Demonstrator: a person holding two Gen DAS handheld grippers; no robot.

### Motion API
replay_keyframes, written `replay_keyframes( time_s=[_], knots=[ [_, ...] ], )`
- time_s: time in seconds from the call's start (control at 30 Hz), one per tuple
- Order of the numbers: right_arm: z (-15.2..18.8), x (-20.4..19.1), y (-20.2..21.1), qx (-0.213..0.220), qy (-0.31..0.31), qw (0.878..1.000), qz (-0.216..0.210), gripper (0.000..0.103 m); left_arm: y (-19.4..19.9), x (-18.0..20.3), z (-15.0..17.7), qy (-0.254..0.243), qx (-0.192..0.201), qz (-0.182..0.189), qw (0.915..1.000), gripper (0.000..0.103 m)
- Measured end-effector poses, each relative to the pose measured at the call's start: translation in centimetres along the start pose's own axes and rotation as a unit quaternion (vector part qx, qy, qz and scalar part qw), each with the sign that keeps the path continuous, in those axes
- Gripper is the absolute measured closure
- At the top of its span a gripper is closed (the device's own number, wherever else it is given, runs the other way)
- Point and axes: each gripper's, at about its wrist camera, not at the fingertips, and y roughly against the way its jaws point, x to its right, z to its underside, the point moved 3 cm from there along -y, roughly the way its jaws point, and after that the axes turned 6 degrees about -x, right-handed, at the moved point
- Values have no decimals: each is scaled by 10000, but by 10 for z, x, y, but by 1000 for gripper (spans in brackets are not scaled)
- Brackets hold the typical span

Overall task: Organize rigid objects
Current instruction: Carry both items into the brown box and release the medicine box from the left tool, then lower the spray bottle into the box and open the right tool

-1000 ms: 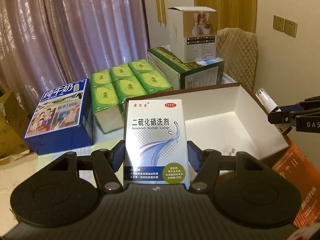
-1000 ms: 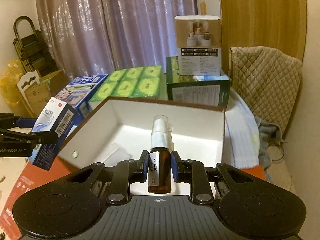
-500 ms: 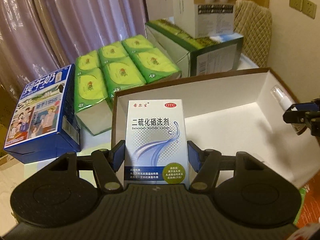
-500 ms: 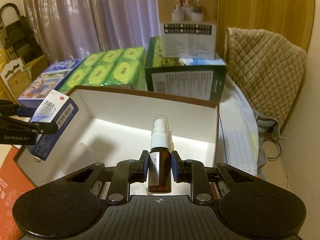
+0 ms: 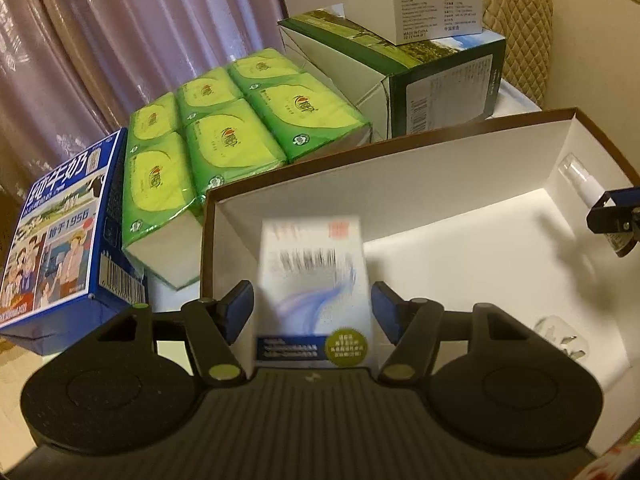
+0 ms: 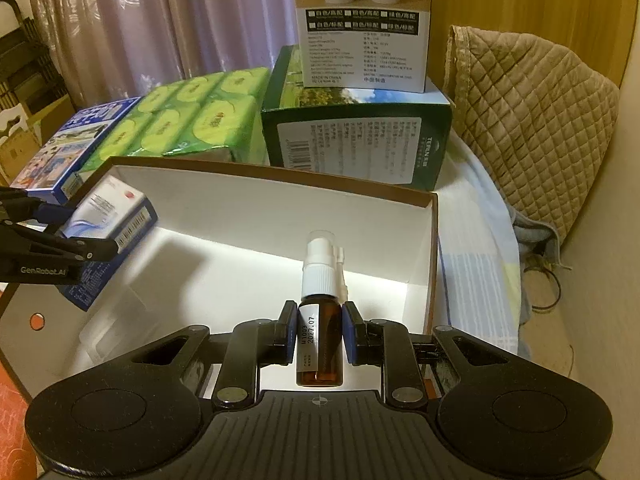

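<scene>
A white and blue medicine box point(image 5: 314, 292) sits between the fingers of my left gripper point(image 5: 314, 314); it looks blurred, with small gaps to both pads, over the left end of the open white cardboard box point(image 5: 400, 168). It also shows in the right wrist view point(image 6: 108, 232), tilted above the cardboard box's point(image 6: 280, 200) left side. My right gripper point(image 6: 319, 334) is shut on a brown spray bottle point(image 6: 320, 344) with a white pump, held over the cardboard box's right part. The bottle shows at the right edge of the left wrist view point(image 5: 588, 188).
Behind the cardboard box stand green tissue packs point(image 5: 224, 136), a blue milk carton box point(image 5: 60, 232), and a green box point(image 6: 356, 136) with a white box point(image 6: 364, 32) stacked on it. A quilted chair point(image 6: 532, 136) stands at the right. A clear plastic piece point(image 5: 560, 336) lies inside the cardboard box.
Both grippers have moved forward and down over the cardboard box. The left fingers have parted from the medicine box, which is now blurred with motion. The right gripper still holds the bottle.
</scene>
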Motion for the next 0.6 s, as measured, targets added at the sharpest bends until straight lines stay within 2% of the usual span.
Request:
replay_keyframes(
  time_s=[0.43,0.6],
  knots=[
    [-5,1,-15,-69,49,9999,123,83,-4,-6,2,122,-73,110,9998,40],
    [-7,0,-16,39,77,9997,228,83,-2,-6,6,160,-75,174,9997,39]
  ],
)
